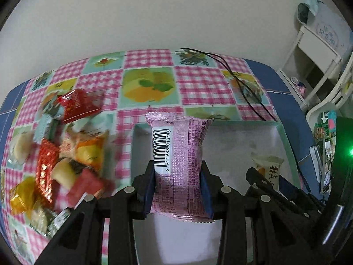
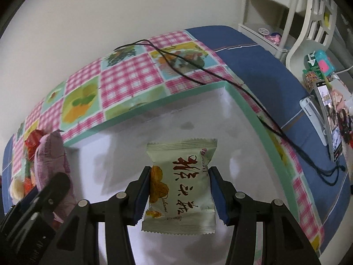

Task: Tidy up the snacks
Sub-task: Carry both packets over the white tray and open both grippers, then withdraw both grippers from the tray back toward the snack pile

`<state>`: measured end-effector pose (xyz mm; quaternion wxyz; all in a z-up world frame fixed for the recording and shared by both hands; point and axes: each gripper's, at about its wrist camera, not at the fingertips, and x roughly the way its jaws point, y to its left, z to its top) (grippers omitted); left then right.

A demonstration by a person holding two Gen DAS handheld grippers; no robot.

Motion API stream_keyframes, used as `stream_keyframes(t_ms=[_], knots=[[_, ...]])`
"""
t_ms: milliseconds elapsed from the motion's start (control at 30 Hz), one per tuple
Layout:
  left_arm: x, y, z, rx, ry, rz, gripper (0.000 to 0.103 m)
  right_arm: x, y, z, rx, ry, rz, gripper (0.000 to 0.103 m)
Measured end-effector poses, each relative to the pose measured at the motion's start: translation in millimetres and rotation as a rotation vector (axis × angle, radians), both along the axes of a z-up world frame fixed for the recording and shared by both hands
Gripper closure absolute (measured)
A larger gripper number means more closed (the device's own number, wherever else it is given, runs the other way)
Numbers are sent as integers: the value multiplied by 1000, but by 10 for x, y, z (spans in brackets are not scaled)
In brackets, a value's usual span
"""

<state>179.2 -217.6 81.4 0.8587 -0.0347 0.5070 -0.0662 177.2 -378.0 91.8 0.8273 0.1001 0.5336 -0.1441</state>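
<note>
Snacks in two wrappers are in my grippers above a shallow white box [image 1: 284,132] with a mint-green rim. My left gripper [image 1: 177,185] is clamped on a pink foil snack packet [image 1: 178,154], its blue pads pressing both long sides; the packet stands upright between the jaws, barcode side facing the left wrist camera, over the left part of the box. My right gripper [image 2: 179,190] grips a cream snack packet [image 2: 183,185] printed with red characters and a yellow pastry picture; both blue pads touch its side edges, and it hangs over the white floor of the box [image 2: 220,114]. In the right wrist view the pink packet [image 2: 53,154] shows at the left edge, near the box's left corner; in the left wrist view the cream packet [image 1: 270,167] shows at the right, inside the box outline. Left of the box, a loose pile of wrapped snacks [image 1: 66,152] in red, orange, yellow and white lies on the pink-checked fruit-print tablecloth [image 1: 194,84], blurred. A black cable [image 2: 220,81] crosses the cloth and the far right corner of the box, running onto the blue cover [image 2: 253,57] beyond.
</note>
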Motion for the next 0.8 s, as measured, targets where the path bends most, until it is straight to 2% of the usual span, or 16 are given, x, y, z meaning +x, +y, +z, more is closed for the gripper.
stream_keyframes(t_ms=[300,333,367,400,700,800], knots=[[204,-40,-166,-26,1,13,63,176,-60,-69,-47,-2,7,48],[211,-33,-173,-26,-2,18,60,189,-54,-77,-50,2,13,47],[211,-29,-174,-26,-3,20,51,194,-48,-79,-52,4,16,47],[213,-16,-172,-20,-2,29,46,196,-47,-78,-50,5,17,47],[169,90,-36,-35,19,51,33,173,-33,92,-47,-9,36,47],[165,173,6,-18,39,87,27,168,-10,138,-29,-10,55,42]])
